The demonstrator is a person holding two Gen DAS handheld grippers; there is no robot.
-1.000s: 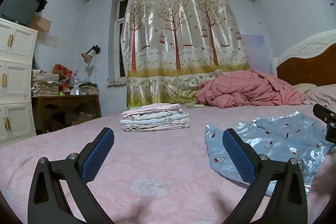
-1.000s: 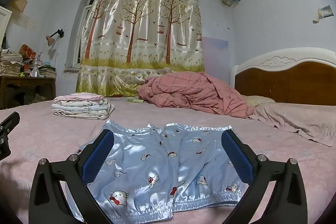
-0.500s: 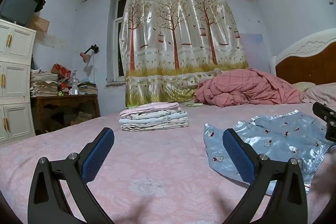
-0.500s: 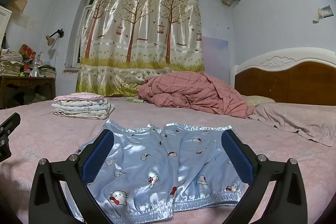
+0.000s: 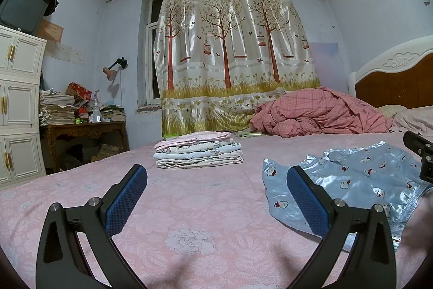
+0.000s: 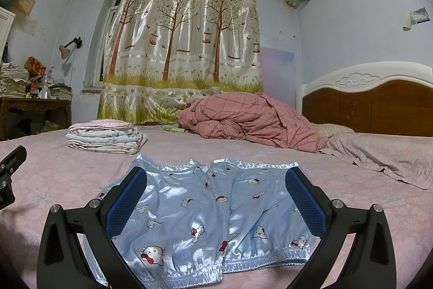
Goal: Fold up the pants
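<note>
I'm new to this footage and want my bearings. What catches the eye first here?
The shiny blue cartoon-cat pants lie spread flat on the pink bed, right in front of the open right hand-held gripper. Behind them hangs a bright tree-print curtain, with a neat stack of folded clothes ahead of the open left hand-held gripper.

The left gripper (image 5: 216, 194) is showing two matte black fingers shaped like angular arms with triangular cut-outs near their bases. Each finger (image 5: 125, 201) is wearing a long blue pad with a fine mesh texture on its inner face, and round silver screw heads are sitting along the top edges. The right gripper (image 6: 216, 197) is looking the same: black arms, blue textured fingertips (image 6: 305, 201), silver screws. Its black body with small screws is also poking into the left wrist view's right edge.
</note>
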